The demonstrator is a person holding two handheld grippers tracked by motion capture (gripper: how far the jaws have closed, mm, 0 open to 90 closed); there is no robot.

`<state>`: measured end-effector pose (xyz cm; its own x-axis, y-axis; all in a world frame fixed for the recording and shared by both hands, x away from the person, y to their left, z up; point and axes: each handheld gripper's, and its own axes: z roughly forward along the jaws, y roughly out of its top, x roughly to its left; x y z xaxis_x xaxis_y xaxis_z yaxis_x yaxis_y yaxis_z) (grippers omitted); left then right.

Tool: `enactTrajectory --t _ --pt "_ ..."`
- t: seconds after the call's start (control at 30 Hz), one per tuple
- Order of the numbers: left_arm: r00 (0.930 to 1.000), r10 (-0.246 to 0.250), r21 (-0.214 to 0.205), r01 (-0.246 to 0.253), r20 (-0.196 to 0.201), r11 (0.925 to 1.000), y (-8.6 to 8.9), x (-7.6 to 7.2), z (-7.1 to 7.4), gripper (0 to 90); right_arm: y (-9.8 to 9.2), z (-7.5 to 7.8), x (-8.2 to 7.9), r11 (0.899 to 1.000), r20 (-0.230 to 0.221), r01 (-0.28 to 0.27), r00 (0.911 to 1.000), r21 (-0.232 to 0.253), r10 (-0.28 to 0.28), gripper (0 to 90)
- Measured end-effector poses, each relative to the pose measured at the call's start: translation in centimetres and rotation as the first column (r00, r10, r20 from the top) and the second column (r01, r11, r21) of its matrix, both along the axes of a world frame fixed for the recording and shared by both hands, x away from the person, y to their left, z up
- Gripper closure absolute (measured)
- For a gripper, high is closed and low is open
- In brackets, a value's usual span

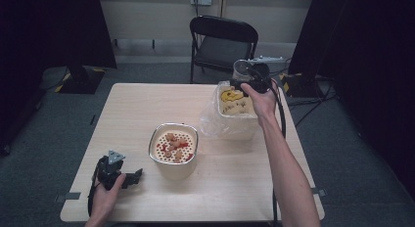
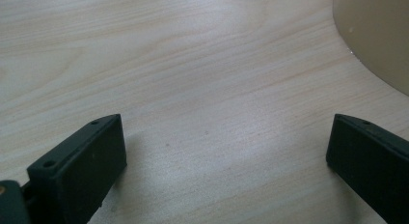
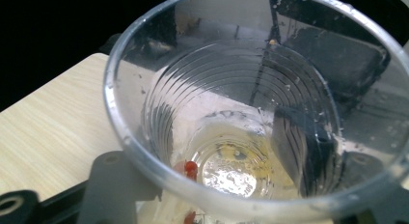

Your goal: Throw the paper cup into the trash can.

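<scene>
From above, a light wood table [image 1: 147, 104] is sitting on grey carpet, with one black folding chair [image 1: 222, 41] behind it and dark curtains hanging on both sides of the room. Near the middle, one cream tub [image 1: 173, 161] is holding a perforated tray with small orange and red bits scattered on it. Toward the far right, one white box [image 1: 235, 109] with a yellow smiley print is sitting in a crinkly clear plastic bag [image 1: 210, 122]. The right gripper [image 1: 250, 79] is hovering above that box's far edge, gripping one clear plastic cup [image 1: 243, 68]. The left gripper [image 1: 129, 178] is resting low at the near left corner, well apart from the tub.

Left gripper view: its two black jaws are standing wide apart with nothing between them, just wood grain underneath. The tub's cream wall [image 2: 381, 35] is curving in at the top right.

Right gripper view: the cup [image 3: 251, 113] is taking up most of the frame, with the jaws pinching its wall, one showing through the plastic. It's ribbed, nearly empty, wet-looking with a yellowish film at the bottom and a red scrap [image 3: 191, 168] sticking near the base. The table edge [image 3: 53, 122] is showing at left.
</scene>
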<state>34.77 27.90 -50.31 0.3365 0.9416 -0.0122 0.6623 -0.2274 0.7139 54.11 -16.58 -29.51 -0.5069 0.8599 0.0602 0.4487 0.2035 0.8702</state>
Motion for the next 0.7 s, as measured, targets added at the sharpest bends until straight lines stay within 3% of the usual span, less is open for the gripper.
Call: enactTrajectory --t 0.1,0.2,0.43,0.7 --pt "1.0000 0.000 0.000 0.000 0.000 1.0000 0.0 0.0 0.0 0.0 -0.4 -0.3 0.4 1.000 -0.006 0.031 0.9995 0.005 -0.031 22.9" --pt "1.0000 0.000 0.000 0.000 0.000 1.0000 0.0 0.0 0.0 0.0 -0.6 -0.4 0.5 0.998 -0.003 0.057 0.9984 0.008 -0.057 17.3" --pt "1.0000 0.000 0.000 0.000 0.000 1.0000 0.0 0.0 0.0 0.0 -0.6 -0.1 0.2 0.998 0.015 0.059 0.9982 -0.002 -0.059 14.9" --pt "1.0000 0.000 0.000 0.000 0.000 1.0000 0.0 0.0 0.0 0.0 -1.4 -0.1 -1.1 0.999 0.010 0.014 0.9999 0.039 -0.014 16.6"
